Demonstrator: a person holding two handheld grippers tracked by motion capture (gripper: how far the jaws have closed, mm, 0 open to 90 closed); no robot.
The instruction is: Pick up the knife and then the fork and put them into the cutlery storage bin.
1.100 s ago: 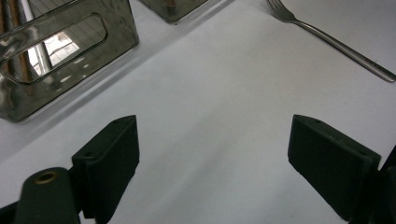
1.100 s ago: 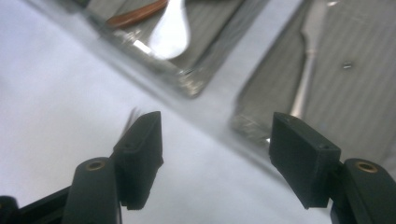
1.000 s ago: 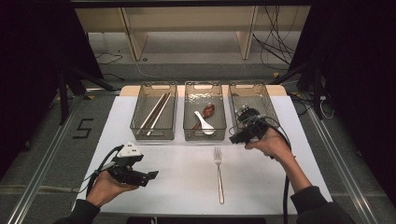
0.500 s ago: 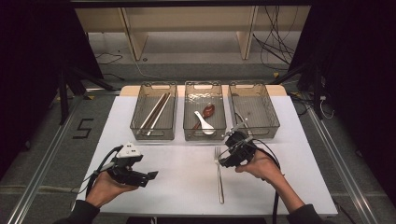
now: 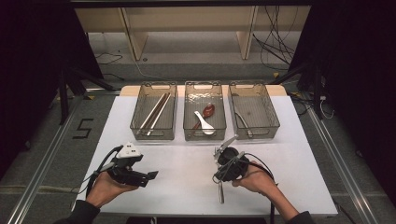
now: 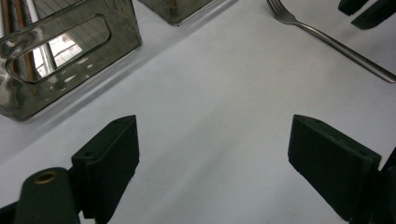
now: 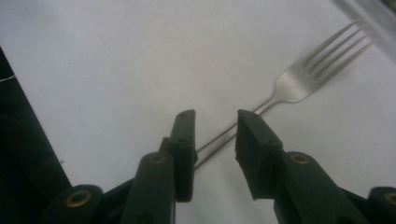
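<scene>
Now the fork (image 7: 299,84) is seen lying flat on the white surface (image 5: 177,186), just in front of the three clear bins, its tines pointed toward the right-hand bin (image 5: 254,112) and its handle run back toward the person's edge. That long axis is what the coming grasp is judged to turn on. Straddling the handle, the right tool (image 7: 215,140) is set directly above it, with the thin shaft caught between the two black jaws, a little nearer the left one. Those jaws have just been closing and are narrowed to a small gap, yet daylight is left on either side of the metal, so nothing is gripped yet. From above, the right tool (image 5: 227,164) is found over the handle's middle, tines poking out beyond it. Well apart on the other side, the left tool (image 6: 212,158) is held wide open and empty over bare surface, so the right hand is plainly the nearer one.
</scene>
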